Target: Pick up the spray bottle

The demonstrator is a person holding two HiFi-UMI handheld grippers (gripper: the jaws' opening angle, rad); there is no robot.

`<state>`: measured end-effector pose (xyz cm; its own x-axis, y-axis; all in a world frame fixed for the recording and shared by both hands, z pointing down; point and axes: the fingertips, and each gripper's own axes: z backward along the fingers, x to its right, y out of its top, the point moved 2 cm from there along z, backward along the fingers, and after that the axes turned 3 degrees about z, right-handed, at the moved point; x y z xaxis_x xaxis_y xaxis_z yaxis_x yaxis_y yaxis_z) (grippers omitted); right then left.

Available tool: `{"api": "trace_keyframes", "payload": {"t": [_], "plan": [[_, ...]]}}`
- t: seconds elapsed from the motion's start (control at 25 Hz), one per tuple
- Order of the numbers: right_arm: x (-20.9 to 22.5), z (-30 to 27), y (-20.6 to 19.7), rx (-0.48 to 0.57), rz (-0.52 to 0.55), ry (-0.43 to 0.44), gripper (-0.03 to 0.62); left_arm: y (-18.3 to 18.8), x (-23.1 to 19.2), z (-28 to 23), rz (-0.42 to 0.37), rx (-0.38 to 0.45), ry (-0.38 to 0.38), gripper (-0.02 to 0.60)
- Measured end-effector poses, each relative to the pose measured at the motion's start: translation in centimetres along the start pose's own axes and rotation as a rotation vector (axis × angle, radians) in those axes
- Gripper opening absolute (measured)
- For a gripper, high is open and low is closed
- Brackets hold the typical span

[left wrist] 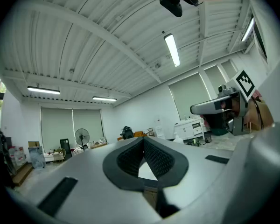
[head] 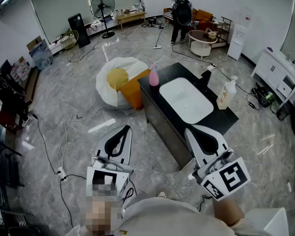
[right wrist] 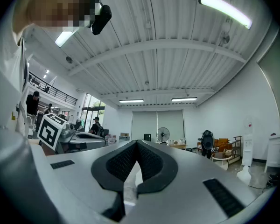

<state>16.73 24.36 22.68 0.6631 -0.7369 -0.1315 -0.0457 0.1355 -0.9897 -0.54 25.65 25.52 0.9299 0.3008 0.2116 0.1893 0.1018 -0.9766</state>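
A pink spray bottle (head: 153, 76) stands on the far left corner of a black counter (head: 226, 122) with a white sink (head: 186, 100). A white pump bottle (head: 226, 93) stands on the counter's right side, by a black faucet (head: 205, 78). My left gripper (head: 124, 130) is held over the floor, left of the counter's near end, its jaws shut and empty. My right gripper (head: 191, 130) hovers at the counter's near corner, shut on nothing. Both point level, well short of the bottle. The left gripper view shows its closed jaws (left wrist: 143, 139) and the right gripper (left wrist: 224, 107) beside it.
A white and yellow beanbag (head: 119, 80) with an orange cushion (head: 135, 91) lies left of the counter. Cables (head: 64, 132) trail over the grey floor. A standing fan (head: 103, 6), a person (head: 181, 14) and a round table (head: 202, 41) are at the back.
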Motion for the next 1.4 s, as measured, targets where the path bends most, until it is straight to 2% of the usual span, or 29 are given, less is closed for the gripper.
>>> {"api": "trace_keyframes", "payload": {"t": [0.28,0.64,0.76,0.8,0.84,0.88,1.04,1.4], "plan": [[0.1,0.2,-0.2,0.009,-0.051,0.018,0.029,0.4,-0.3,0.3,0.004,0.010,0.026,0.018],[1.2,0.8,-0.8,0.000,-0.061,0.016,0.029,0.3,1.0,-0.2,0.007,-0.013,0.006,0.018],[1.8,1.0,-0.1,0.064,-0.098,-0.005,0.031,0.3,0.9,-0.4,0.011,-0.012,0.013,0.019],[2.1,1.0,0.3,0.103,-0.121,-0.019,0.077,0.3,0.8,-0.5,0.012,-0.013,0.012,0.018],[2.6,1.0,0.5,0.134,-0.142,-0.030,0.191,0.2,0.7,-0.7,0.011,-0.014,0.012,0.018],[3.0,0.8,0.4,0.148,-0.155,-0.039,0.246,0.1,0.7,-0.8,0.010,-0.015,0.011,0.018],[4.2,0.2,-1.3,0.109,-0.133,-0.061,0.268,-0.8,0.6,-1.6,0.013,-0.018,0.012,0.018],[5.9,-4.8,-4.4,0.048,-0.108,-0.050,0.268,-4.1,-1.6,-6.1,0.040,-0.034,-0.002,0.018]]}}
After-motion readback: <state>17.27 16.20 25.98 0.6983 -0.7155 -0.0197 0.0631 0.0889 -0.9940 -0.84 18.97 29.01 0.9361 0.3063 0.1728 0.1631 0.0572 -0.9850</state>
